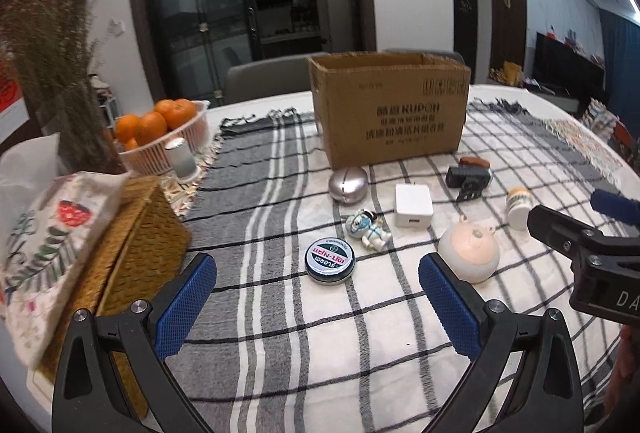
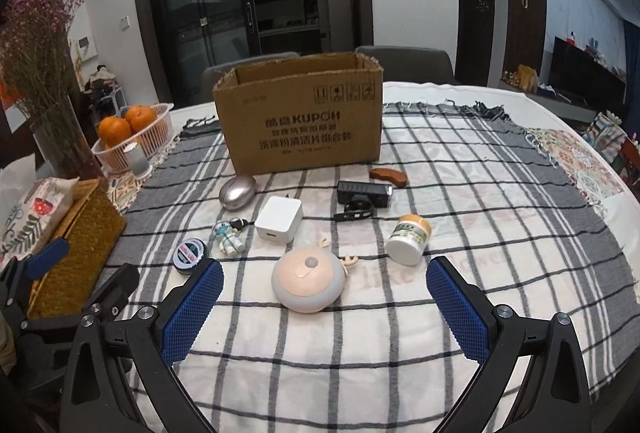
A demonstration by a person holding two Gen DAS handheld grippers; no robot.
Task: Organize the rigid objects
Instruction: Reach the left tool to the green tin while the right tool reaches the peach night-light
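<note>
An open cardboard box point(image 1: 390, 109) point(image 2: 298, 113) stands at the back of the checked cloth. In front of it lie a silver egg-shaped case point(image 1: 348, 184) point(image 2: 238, 192), a white charger point(image 1: 413, 205) point(image 2: 279, 219), an astronaut figurine point(image 1: 367, 227) point(image 2: 229, 235), a round tin point(image 1: 329, 260) point(image 2: 191, 254), a pink bear-shaped lamp point(image 1: 469, 252) point(image 2: 309, 280), a black camera point(image 1: 468, 179) point(image 2: 363, 194), a brown wooden piece point(image 2: 389, 177) and a small white jar point(image 1: 519, 207) point(image 2: 408, 239). My left gripper point(image 1: 318, 297) is open and empty, just short of the tin. My right gripper point(image 2: 324, 301) is open and empty, straddling the lamp's near side.
A basket of oranges point(image 1: 168, 137) point(image 2: 134, 135), a vase of dried flowers point(image 2: 48, 81), a wicker tissue box point(image 1: 132, 253) point(image 2: 76, 241) and a small white cylinder point(image 1: 180, 157) stand at the left. Chairs stand behind the table. The right gripper shows in the left wrist view point(image 1: 580, 245).
</note>
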